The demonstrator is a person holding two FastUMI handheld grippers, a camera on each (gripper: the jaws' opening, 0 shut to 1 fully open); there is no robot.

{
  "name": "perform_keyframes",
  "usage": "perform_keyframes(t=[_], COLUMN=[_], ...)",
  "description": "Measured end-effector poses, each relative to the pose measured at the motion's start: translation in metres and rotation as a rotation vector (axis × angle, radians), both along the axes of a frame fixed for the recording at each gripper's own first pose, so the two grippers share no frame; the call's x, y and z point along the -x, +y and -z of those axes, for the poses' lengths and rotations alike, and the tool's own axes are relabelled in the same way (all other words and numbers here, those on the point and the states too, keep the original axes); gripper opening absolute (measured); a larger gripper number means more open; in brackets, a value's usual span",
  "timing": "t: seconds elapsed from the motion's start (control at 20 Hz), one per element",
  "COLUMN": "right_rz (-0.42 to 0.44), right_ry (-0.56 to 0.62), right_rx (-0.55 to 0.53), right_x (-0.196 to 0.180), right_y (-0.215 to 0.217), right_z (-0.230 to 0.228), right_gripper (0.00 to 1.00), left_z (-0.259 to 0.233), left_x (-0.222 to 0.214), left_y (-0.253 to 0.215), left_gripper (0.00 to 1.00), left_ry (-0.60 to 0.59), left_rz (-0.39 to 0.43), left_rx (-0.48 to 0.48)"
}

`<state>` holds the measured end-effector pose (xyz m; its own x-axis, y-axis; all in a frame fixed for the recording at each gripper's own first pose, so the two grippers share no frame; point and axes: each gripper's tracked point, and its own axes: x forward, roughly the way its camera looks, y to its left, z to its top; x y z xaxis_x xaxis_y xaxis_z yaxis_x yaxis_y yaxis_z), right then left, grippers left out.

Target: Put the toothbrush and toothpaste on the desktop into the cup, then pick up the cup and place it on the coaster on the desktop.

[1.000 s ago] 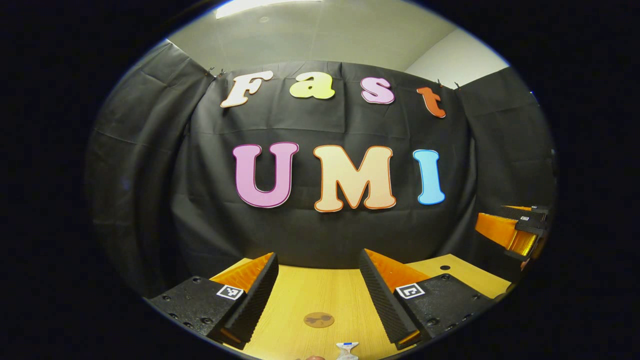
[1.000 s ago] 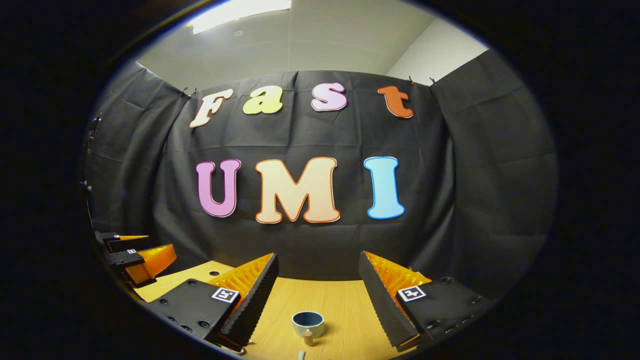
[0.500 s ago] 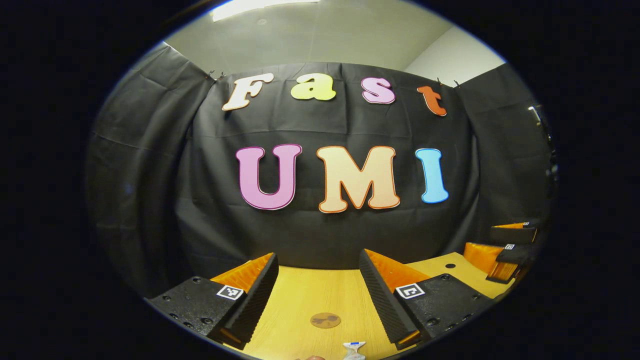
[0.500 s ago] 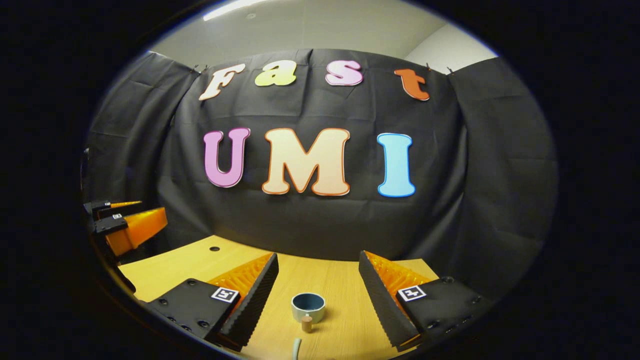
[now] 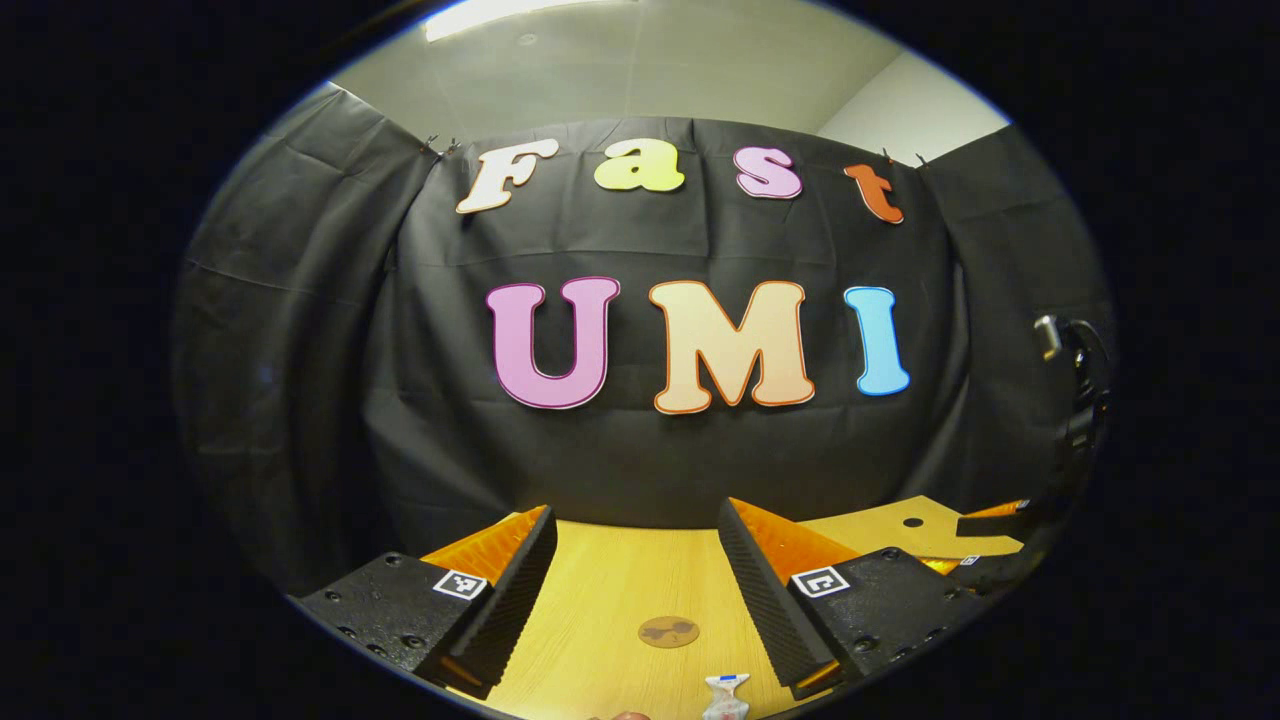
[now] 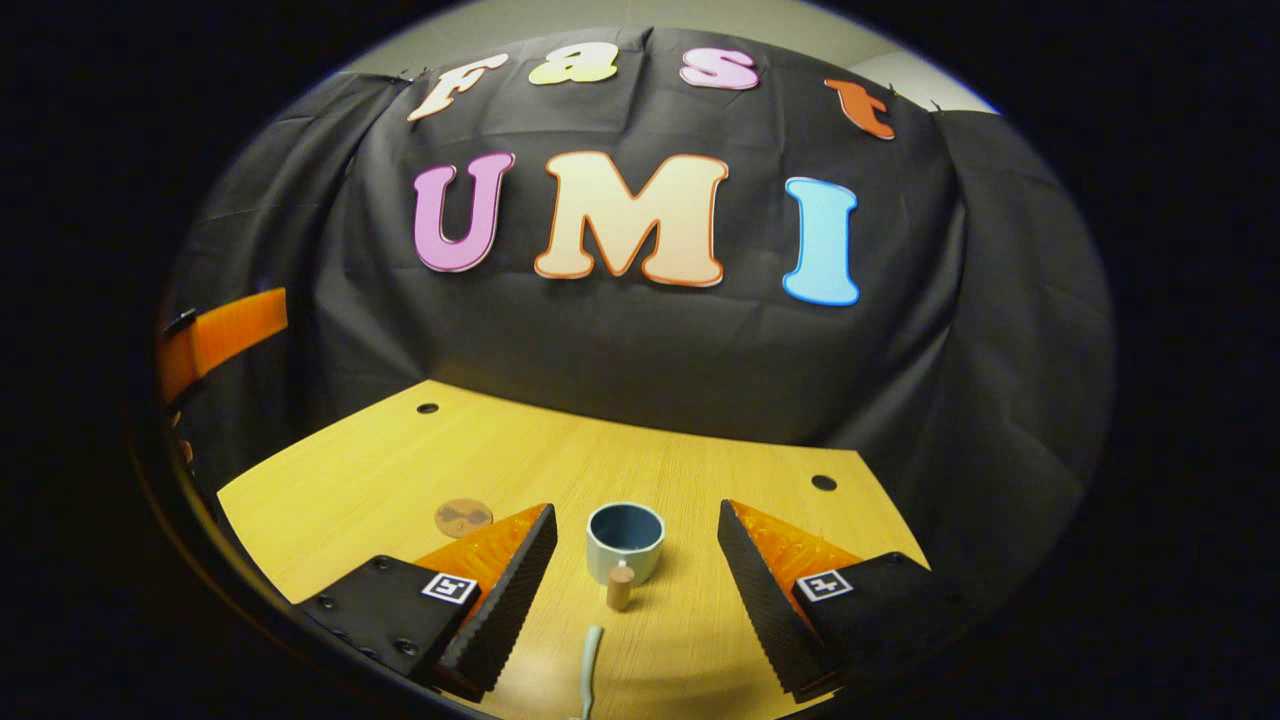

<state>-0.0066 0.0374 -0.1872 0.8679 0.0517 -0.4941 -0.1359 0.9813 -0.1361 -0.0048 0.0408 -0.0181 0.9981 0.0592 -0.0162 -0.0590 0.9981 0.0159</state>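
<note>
In the right gripper view a blue-lined pale cup [image 6: 625, 540] stands upright on the wooden desktop [image 6: 400, 460], with a short wooden stub [image 6: 620, 588] at its near side. My right gripper [image 6: 636, 514] is open, and the cup sits in line between its fingers, touching neither. A pale toothbrush [image 6: 590, 668] lies nearer, at the bottom edge. The round brown coaster [image 6: 463, 517] lies left of the cup. My left gripper [image 5: 637, 520] is open over the desktop, with the coaster [image 5: 668, 631] ahead of it and the toothpaste tube's crimped end [image 5: 725, 695] at the bottom edge.
The black cloth wall closes the desktop's far side. Small round holes [image 6: 823, 482] mark the desktop's back corners. The other gripper's body [image 6: 215, 335] hangs at the far left of the right gripper view. In the left gripper view the right gripper [image 5: 990, 520] sits low at the right.
My right gripper has tipped down toward the desktop, bringing the cup, toothbrush and coaster further into its view. The left gripper has turned slightly left. Both stay open.
</note>
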Motion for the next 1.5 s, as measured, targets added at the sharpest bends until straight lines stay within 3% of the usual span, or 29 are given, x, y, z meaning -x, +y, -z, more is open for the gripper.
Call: perform_keyframes(t=[0.45,1.15,1.4,1.5], right_rz=[-0.004,-0.004,-0.01,-0.012], right_ry=[0.352,0.741,0.893,0.94], right_rx=[0.049,0.092,0.062,0.057], right_x=[0.03,0.078,0.095,0.098], right_y=[-0.001,-0.009,-0.006,-0.007], right_z=[0.104,0.185,0.201,0.204], right_gripper=[1.0,1.0,0.98,0.87], left_z=[0.018,0.048,0.059,0.065], left_x=[0.001,0.003,0.003,0.004], left_y=[0.015,0.023,0.02,0.018], left_gripper=[0.94,0.94,0.94,0.94], left_ry=[0.052,0.141,0.169,0.188], left_rz=[-0.012,0.005,0.026,0.035], left_rx=[0.0,-0.007,-0.001,0.005])
